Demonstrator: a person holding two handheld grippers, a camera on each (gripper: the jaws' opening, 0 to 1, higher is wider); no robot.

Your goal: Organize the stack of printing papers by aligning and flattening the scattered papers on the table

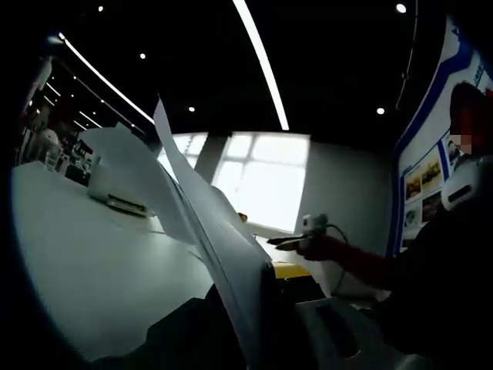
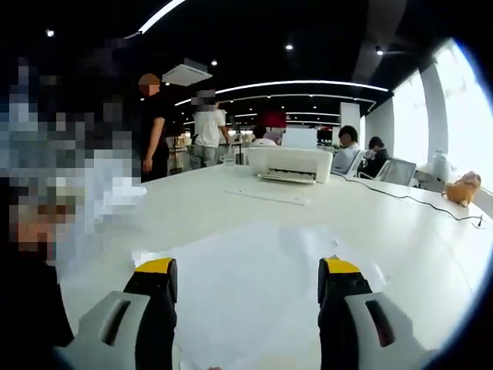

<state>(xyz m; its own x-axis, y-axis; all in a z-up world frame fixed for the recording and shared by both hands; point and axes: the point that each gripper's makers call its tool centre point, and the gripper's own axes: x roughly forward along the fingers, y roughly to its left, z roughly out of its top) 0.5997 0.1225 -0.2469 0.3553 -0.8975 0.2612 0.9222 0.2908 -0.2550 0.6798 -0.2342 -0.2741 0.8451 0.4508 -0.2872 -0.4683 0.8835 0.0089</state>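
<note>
Paper sheets [image 1: 223, 231], light and floppy, hang pinched in the left gripper [image 1: 266, 308]; right gripper [image 2: 246, 289] gapes above flat sheets [image 2: 254, 262]; edges likely suit gripping best.

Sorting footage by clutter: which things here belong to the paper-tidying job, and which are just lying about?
Job:
- raised sheets, pinched in the left gripper
- papers flat on the white table
- right gripper, open above them

Lying about:
- printer
- black cable
- plush toy
</note>
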